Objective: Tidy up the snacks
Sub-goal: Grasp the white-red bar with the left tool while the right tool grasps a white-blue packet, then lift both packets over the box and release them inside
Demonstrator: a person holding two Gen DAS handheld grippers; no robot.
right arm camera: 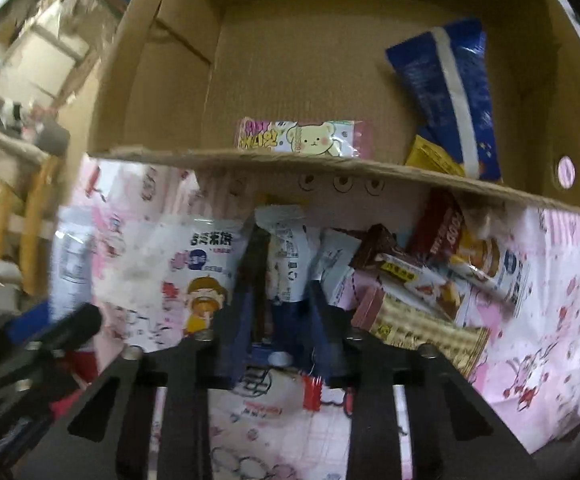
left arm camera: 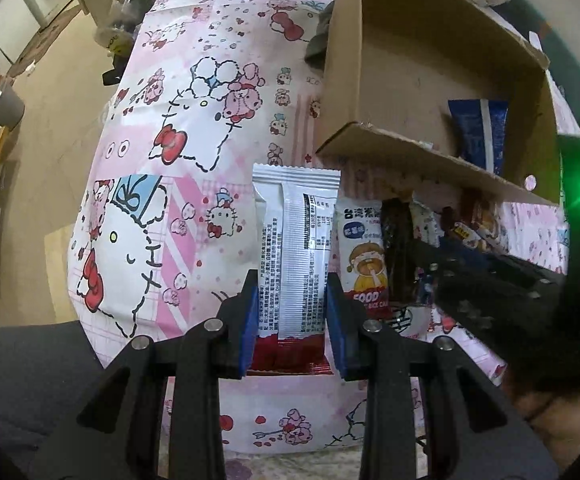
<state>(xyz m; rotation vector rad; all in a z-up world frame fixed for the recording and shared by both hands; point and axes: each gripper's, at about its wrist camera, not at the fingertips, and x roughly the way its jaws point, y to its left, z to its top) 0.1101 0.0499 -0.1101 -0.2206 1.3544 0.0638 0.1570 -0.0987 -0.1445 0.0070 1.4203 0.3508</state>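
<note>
Lying between left tongs (left arm camera: 292, 300): white packet (left arm camera: 295, 240).

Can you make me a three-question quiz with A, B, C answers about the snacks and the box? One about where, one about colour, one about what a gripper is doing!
1. Where is the bear snack?
A. inside the cardboard box
B. on the floor
C. in a gripper

2. What colour is the long packet leaning in the box?
A. green
B. blue
C. orange

3. What is the left gripper doing?
A. empty
B. holding a cup
C. closed on the white packet

Answers: A, it lies behind the box's front wall; B, its wrapper is dark blue; C, both blue pads press the packet's sides.
</note>
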